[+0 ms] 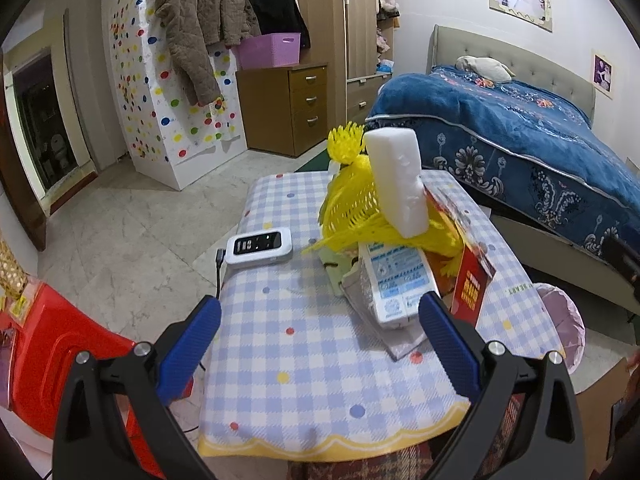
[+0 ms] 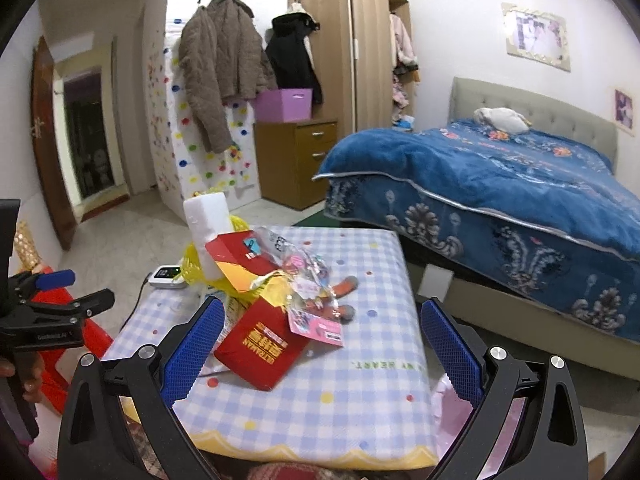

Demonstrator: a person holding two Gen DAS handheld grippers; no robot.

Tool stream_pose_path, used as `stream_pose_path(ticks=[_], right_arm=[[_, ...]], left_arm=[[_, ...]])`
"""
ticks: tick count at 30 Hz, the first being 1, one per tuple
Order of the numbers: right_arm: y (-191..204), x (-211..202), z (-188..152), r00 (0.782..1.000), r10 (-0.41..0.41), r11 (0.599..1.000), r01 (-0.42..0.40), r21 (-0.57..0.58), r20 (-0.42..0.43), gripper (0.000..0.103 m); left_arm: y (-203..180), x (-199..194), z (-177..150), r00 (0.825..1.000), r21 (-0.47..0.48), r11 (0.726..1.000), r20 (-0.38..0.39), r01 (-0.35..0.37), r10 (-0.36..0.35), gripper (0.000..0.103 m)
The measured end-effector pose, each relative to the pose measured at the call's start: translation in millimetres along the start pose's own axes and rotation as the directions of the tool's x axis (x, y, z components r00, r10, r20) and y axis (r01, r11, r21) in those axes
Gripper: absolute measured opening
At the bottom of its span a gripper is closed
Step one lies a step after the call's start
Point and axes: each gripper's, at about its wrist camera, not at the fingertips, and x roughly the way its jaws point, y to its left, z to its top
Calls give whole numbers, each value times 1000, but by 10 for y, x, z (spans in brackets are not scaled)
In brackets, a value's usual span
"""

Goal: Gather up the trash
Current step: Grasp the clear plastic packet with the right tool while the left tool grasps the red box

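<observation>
Both grippers hover over the checked tablecloth (image 1: 304, 360) with jaws spread wide, nothing between them. The left gripper (image 1: 320, 344) faces the trash pile from the near edge: a white foam block (image 1: 396, 184) stands upright on yellow netting (image 1: 352, 208), with a white printed carton (image 1: 400, 284) lying just ahead of its right finger. The right gripper (image 2: 322, 340) has the red box (image 2: 260, 352) directly ahead between its fingers, a crinkled clear wrapper (image 2: 308, 276) beside it. A white device (image 1: 260, 246) sits left of the pile.
</observation>
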Motion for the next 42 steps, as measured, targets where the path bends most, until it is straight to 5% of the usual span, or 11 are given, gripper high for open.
stream_pose_path(ticks=[4, 8, 9, 11, 12, 26, 32, 33, 42], right_arm=[[118, 186, -7, 996, -86, 989, 82, -121, -27, 97], [115, 329, -63, 996, -71, 987, 64, -149, -45, 92], [104, 369, -85, 997, -46, 987, 36, -154, -60, 89], [107, 445, -119, 996, -31, 986, 17, -164, -82, 62], [98, 505, -151, 994, -27, 986, 9, -169, -104, 58], [268, 1246, -418, 976, -25, 965, -33, -260, -215, 51], [368, 1438, -406, 977, -72, 945, 3, -327, -199, 23], [369, 1437, -398, 978, -74, 944, 6, -331, -194, 5], [-8, 975, -212, 992, -52, 988, 35, -148, -114, 0]], left_arm=[[-40, 51, 91, 1000, 3, 1000, 5, 6, -7, 96], [-44, 100, 131, 1000, 2, 1000, 7, 12, -12, 96], [-37, 130, 116, 1000, 0, 1000, 2, 16, -16, 96], [-45, 188, 103, 1000, 1, 1000, -13, 22, -22, 96], [-47, 216, 89, 999, 1, 1000, -21, 24, -24, 96], [-222, 529, -15, 996, 40, 997, -54, 70, -68, 96], [-266, 550, -36, 995, 45, 995, -54, 85, -83, 96], [-278, 545, -40, 995, 46, 995, -53, 89, -86, 96], [-577, 480, -83, 989, 98, 984, -38, 147, -144, 96]])
